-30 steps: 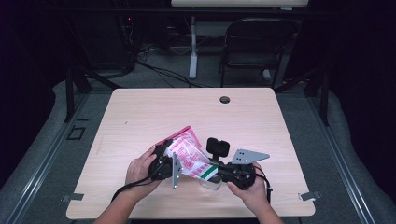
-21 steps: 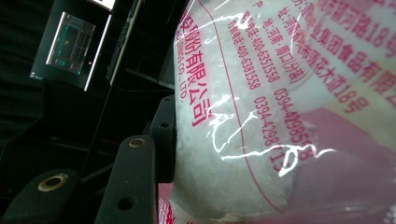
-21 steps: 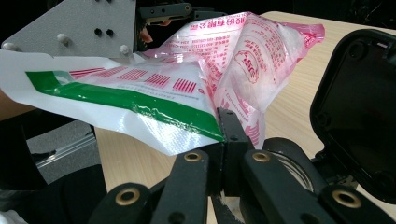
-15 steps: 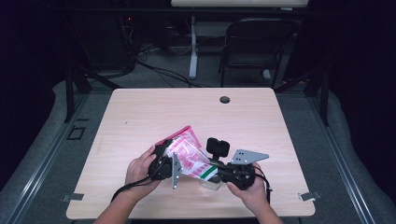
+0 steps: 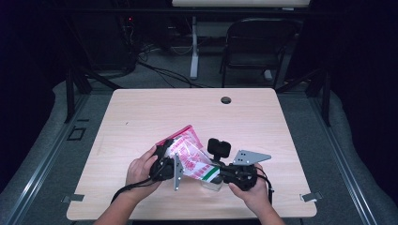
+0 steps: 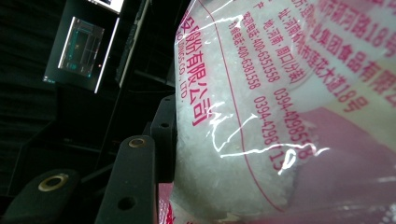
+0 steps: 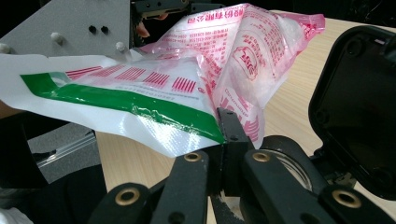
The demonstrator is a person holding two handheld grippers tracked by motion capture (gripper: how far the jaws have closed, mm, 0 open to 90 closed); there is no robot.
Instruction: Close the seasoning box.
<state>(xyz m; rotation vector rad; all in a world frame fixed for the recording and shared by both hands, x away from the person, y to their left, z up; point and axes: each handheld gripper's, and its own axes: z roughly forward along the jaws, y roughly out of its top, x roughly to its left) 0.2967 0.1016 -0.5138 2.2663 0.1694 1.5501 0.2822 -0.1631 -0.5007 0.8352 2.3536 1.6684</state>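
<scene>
A clear plastic bag (image 5: 187, 152) of white granules, with pink print and a green stripe along one edge, hangs tilted just above the table between both hands. My left gripper (image 5: 174, 159) is shut on the bag's body; in the left gripper view the bag (image 6: 280, 93) presses against one black finger (image 6: 163, 130) and hides the other. My right gripper (image 7: 224, 135) is shut on the green-striped edge of the bag (image 7: 210, 56). From above, the right gripper (image 5: 212, 173) points left toward the bag.
A clear jar (image 5: 211, 183) sits under the bag's green edge, its black lid (image 5: 218, 148) standing up behind it. The wooden table (image 5: 141, 112) has a cable hole (image 5: 226, 100) at the back. A chair (image 5: 256, 47) stands beyond the far edge.
</scene>
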